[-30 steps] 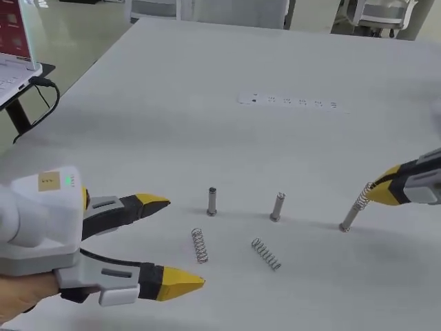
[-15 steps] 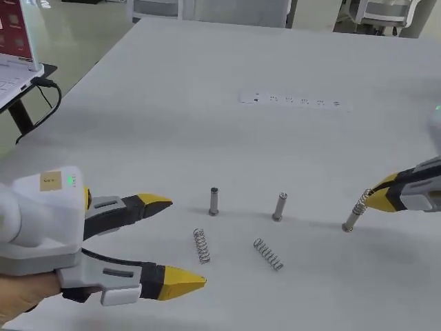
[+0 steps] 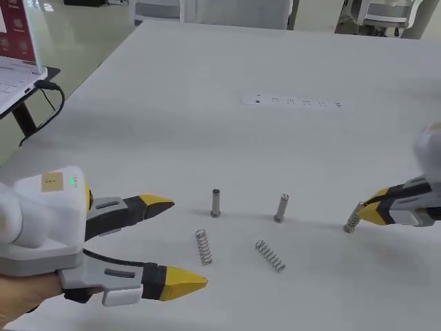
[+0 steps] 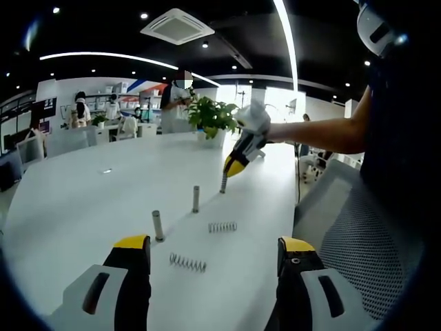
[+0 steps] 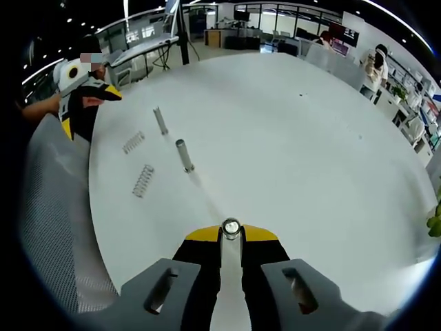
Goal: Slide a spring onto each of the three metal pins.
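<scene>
A wide stretch of bare white worktop [image 3: 207, 131] is seen beyond the pins, broken far back by a flush power strip [image 3: 296, 103]. Its left edge runs diagonally past a laptop [image 3: 14, 55] that stands off the worktop. In the right gripper view the near edge is seen curving alongside a grey mesh chair [image 5: 55, 227]. The left tool [image 3: 172, 241] is held over the near left part with its jaws wide apart and nothing between them. Open surface lies between it and the left spring [image 3: 203, 247]. That spring and the middle spring [image 3: 269, 254] lie flat just in front of the left pin [image 3: 216, 203] and the middle pin [image 3: 281, 207], touching neither. The pins are set well apart in a row. At the right, the right tool [image 3: 365, 211] is closed on the fitted spring [image 3: 353, 219], which sits over the right pin.
</scene>
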